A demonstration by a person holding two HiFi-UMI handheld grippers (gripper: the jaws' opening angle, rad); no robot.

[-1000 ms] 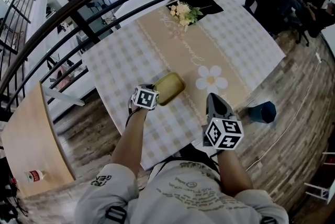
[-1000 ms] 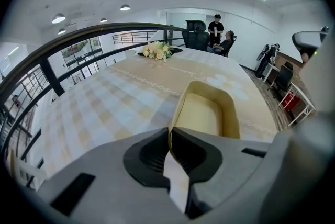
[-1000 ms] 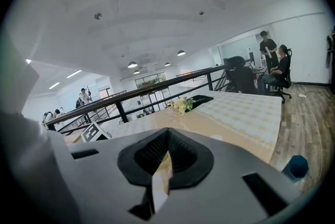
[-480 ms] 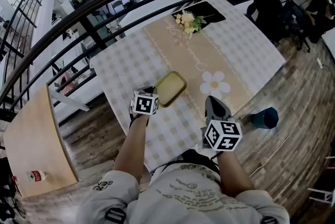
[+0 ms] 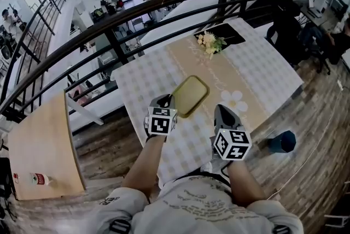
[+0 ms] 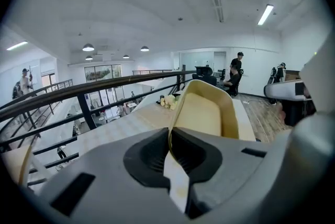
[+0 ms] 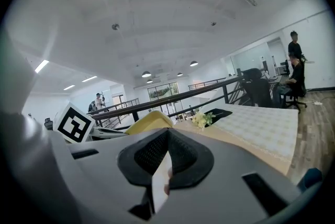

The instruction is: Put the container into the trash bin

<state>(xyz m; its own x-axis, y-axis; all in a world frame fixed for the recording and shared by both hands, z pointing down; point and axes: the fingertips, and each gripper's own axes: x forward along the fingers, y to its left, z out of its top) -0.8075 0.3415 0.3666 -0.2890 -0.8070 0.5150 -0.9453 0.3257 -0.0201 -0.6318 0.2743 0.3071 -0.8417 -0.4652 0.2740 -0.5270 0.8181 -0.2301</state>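
Raised higher: shallow rounded yellow container (image 5: 190,95), rim pinched in left gripper (image 5: 168,101); right gripper (image 5: 223,112) closed.

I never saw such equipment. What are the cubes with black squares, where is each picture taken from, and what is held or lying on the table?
There is no robot: a person holds a two-jaw tool in each hand, and the marked cubes belong to those tools. The head view comes from a camera on the person's head, looking down. Each gripper view comes from a camera riding on that tool, looking along its jaws. The left gripper is shut on the rim of a yellowish container. The right gripper is shut and empty. The checked table has flowers at its far end. A blue trash bin stands on the floor at the person's right.
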